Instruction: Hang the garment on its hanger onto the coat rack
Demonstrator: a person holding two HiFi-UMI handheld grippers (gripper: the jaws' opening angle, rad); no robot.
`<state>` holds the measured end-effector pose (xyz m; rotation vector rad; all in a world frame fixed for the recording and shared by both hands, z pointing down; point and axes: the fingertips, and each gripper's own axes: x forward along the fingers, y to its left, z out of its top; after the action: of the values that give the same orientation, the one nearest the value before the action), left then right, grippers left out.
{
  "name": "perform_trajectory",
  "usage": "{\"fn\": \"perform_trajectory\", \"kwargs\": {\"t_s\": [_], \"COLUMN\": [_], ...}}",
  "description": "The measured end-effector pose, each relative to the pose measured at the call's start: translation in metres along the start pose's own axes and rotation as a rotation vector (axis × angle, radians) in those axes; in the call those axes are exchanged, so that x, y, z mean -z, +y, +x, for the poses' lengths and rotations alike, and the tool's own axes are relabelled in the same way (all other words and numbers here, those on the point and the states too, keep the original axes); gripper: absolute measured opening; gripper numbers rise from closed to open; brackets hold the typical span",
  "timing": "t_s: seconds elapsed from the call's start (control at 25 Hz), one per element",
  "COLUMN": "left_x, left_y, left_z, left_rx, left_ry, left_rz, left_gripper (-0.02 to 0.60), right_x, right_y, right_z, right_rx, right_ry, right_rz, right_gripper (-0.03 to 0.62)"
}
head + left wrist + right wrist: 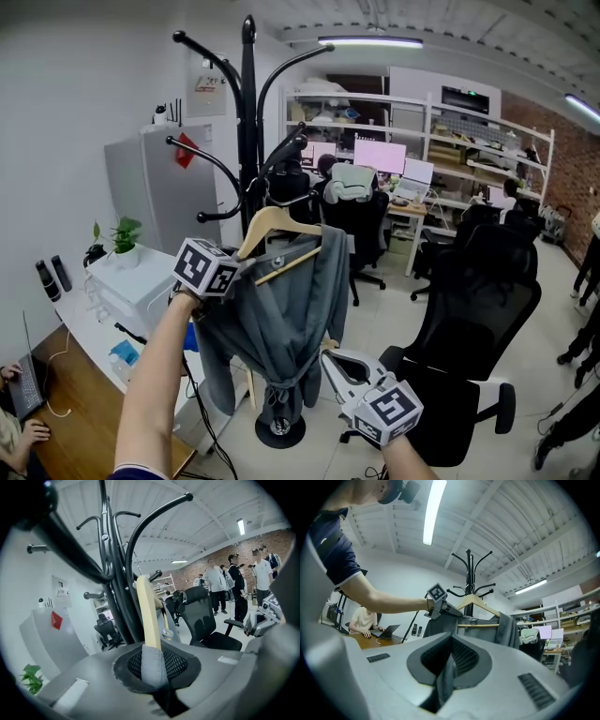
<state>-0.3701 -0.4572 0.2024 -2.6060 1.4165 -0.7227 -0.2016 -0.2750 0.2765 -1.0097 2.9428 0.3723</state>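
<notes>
My left gripper clenches the cloth-covered shoulder of the hanger. My right gripper pinches a fold of the garment, which hangs against the coat rack. I should settle the hanger fully onto the rack before releasing.

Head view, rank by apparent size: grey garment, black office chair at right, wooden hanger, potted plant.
1. Black mesh office chair and grey fabric garment: they look about alike, and the chair sits nearer, so unranked.
2. Pale wooden hanger.
3. Small green potted plant, smallest.
</notes>
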Motion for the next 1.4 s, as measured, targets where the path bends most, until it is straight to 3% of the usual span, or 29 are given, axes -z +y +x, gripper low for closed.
{"fn": "perform_trajectory", "kwargs": {"t_s": [0.8, 1.4], "left_x": [0.040, 0.044], "left_y": [-0.020, -0.016], "left_z": [0.015, 0.018], "left_rx": [0.093, 0.019], "left_ry": [0.016, 0.007], "left_rz": [-0.056, -0.036], "left_gripper": [0.037, 0.053], "right_x": [0.011, 0.012], "right_y": [0.006, 0.006], "right_z": [-0.010, -0.023], "right_rx": [0.029, 0.044], "right_ry": [0.028, 0.032], "right_rz": [0.017, 0.023], "right_gripper": [0.009, 0.009]}}
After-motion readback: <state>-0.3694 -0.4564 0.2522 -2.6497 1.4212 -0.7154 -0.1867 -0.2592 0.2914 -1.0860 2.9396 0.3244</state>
